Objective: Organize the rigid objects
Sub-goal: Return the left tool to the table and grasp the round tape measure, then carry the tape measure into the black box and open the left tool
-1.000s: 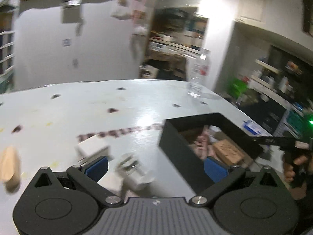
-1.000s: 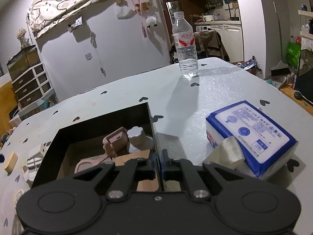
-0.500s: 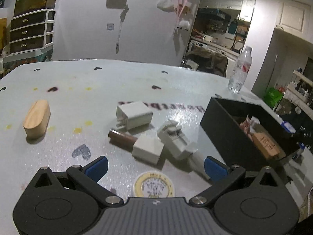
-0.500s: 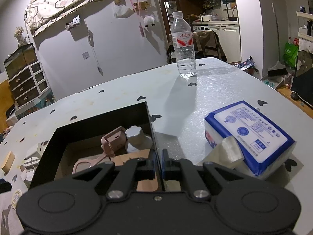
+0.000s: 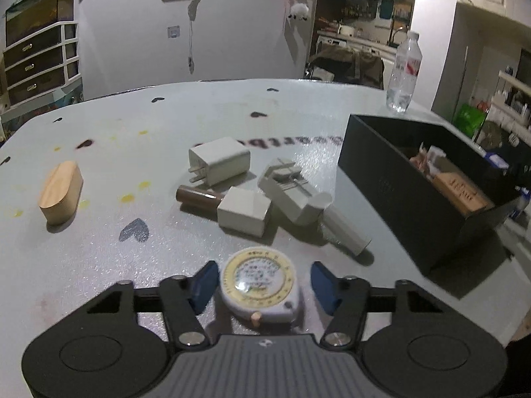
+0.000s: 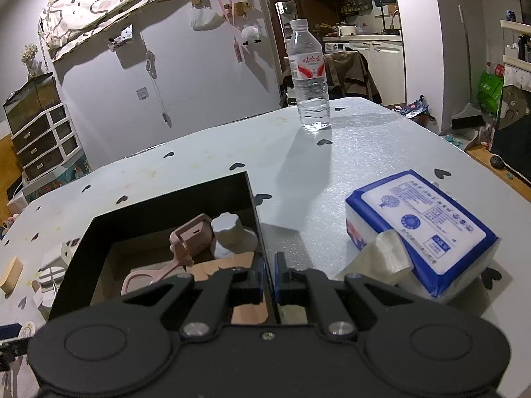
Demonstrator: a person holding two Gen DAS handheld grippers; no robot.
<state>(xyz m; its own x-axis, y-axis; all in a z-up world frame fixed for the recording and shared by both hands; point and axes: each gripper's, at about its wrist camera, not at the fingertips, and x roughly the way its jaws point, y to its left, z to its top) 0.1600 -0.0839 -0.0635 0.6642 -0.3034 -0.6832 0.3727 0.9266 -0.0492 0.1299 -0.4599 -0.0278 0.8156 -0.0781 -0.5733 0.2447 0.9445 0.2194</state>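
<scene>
the left gripper point(image 5: 262, 287) sits low over the tabletop point(image 5: 132, 132) with its blue fingers point(image 5: 203, 285) spread wide on either side of a round tape measure point(image 5: 260, 285) with a yellow dial face. the left finger is just beside the case and the right finger stands apart from it; the tape measure lies on the tabletop, ungripped.

ahead of it lies a cluster of items: a white plug adapter point(image 5: 219, 159) with its prongs facing left, a brown tube point(image 5: 199, 197), a small white block point(image 5: 244, 210) touching the tube, and a grey clamp tool point(image 5: 298, 192) with a pale cylindrical handle. a wooden block point(image 5: 61, 190) rests well apart to the left.

the black box point(image 5: 408, 192) stands to the right of the cluster. the right gripper point(image 6: 269, 275) has its fingers closed on the near part of the box's right wall, one finger inside and one outside. inside the box are a pink handled item point(image 6: 179, 252), a white knob-shaped object point(image 6: 229, 232) and a tan cardboard piece point(image 6: 229, 265).

to the right of the box lies a blue-and-white tissue pack point(image 6: 421, 229). a water bottle point(image 6: 308, 76) stands upright near the far edge of the tabletop.
</scene>
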